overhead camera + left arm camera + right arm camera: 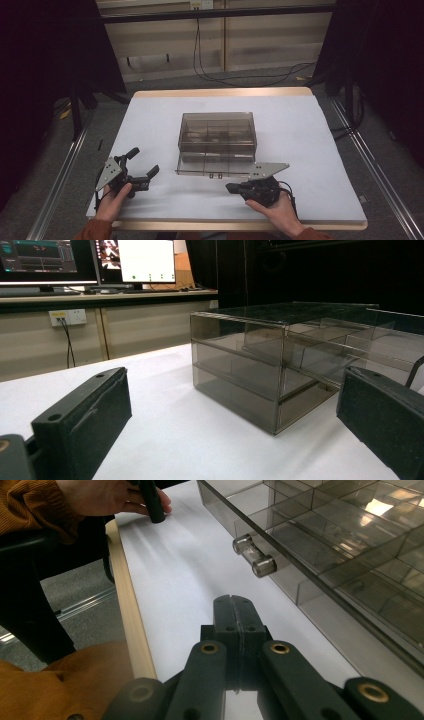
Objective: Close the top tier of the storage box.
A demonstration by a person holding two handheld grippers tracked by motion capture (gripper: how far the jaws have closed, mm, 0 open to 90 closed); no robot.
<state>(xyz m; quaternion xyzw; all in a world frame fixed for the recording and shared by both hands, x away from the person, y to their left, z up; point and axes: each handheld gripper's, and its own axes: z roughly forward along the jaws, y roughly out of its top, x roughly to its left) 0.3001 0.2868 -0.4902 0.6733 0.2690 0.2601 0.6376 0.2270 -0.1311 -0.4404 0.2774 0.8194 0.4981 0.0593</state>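
Observation:
A smoky clear plastic drawer box [217, 134] stands in the middle of the white table, its bottom drawer [215, 165] pulled out toward me. The drawer's two small knobs [254, 555] face the front edge, and its compartments look empty. My left gripper [141, 164] rests at the front left, open, with nothing between its fingers; the box [260, 365] lies ahead of it. My right gripper [231, 188] lies at the front, just right of the drawer knobs, shut with nothing in it [234, 611]. It stays apart from the drawer.
The white sheet [300, 135] covers the table, whose wooden edge [127, 605] runs along the front. A hand and orange sleeve [30, 505] hold the left gripper. Black curtains flank both sides, cables lie on the floor behind, and monitors [85, 260] stand on a far desk.

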